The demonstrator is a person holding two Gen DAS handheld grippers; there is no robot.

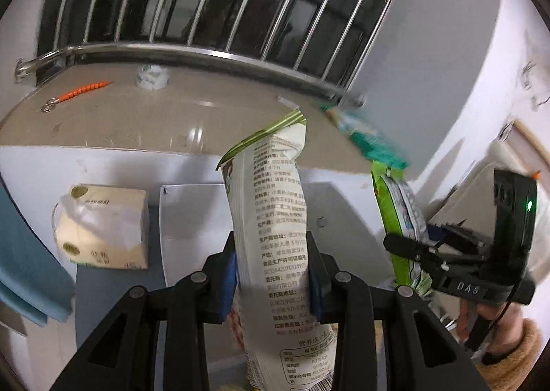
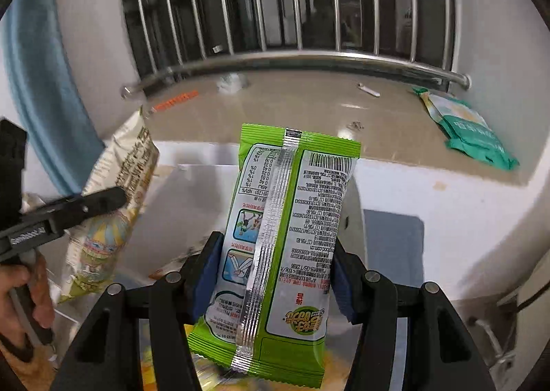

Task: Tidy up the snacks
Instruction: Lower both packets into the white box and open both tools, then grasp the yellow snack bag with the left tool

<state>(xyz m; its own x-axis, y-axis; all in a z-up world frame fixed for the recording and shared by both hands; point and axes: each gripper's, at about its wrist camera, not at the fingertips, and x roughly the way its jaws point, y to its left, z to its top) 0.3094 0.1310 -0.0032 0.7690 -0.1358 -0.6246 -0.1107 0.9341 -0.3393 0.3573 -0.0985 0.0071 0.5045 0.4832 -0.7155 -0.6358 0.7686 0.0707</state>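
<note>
A tall white snack bag (image 1: 271, 205) with a green top edge and printed text stands upright between the blue pads of my left gripper (image 1: 271, 253), which is shut on it. My right gripper (image 2: 276, 246) is shut on a bright green snack packet (image 2: 292, 219), whose silver back seam faces the camera. Both packets are held up in the air in front of a window ledge. In the left wrist view the green packet (image 1: 398, 219) shows at the right, held in a person's hand. In the right wrist view the white bag (image 2: 113, 219) shows at the left.
A tan window ledge (image 1: 137, 122) runs below a steel rail and bars. On it lie a teal packet (image 2: 471, 129), an orange strip (image 1: 86, 88) and a paper roll (image 1: 151, 76). Below are a tissue pack (image 1: 103, 226), a white box (image 1: 196, 212) and blue cloth (image 1: 27, 270).
</note>
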